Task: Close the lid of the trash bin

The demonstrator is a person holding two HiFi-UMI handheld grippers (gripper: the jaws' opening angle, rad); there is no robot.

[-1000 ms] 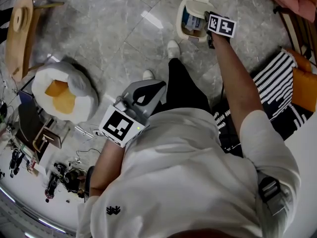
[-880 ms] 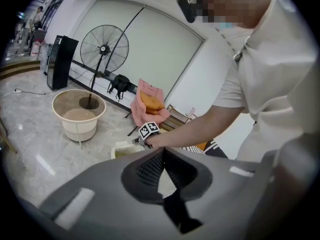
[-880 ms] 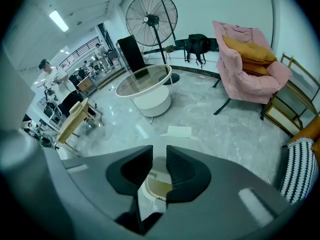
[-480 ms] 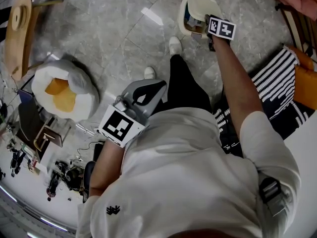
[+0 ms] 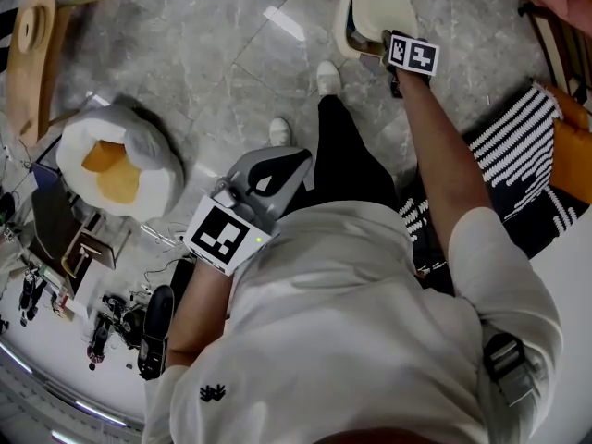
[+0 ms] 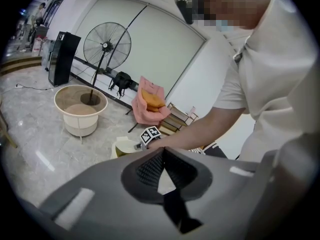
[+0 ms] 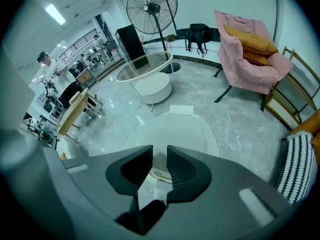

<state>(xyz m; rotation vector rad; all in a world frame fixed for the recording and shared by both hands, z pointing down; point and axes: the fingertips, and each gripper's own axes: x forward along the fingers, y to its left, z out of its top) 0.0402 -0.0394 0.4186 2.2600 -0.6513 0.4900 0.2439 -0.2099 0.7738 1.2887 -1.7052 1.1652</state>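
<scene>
Pinching the lid (image 7: pixel 172 134) by its front edge, my right gripper (image 7: pixel 160 159) stands narrow over the trash bin (image 5: pixel 345 28) on the floor beyond my feet. I should lower it along the hinge's arc and release only once it seats. My left gripper (image 6: pixel 162 153) is closed, empty, at my waist. Only the head view shows the bin's gap under the lid.

Cream trash bin (image 5: pixel 344 24) standing on the floor, nearly shut.
Its oval lid (image 7: pixel 172 131) is tilting low over the opening, leaving a gap along one side; my right claw (image 7: pixel 159 156) is pinching its front edge.
</scene>
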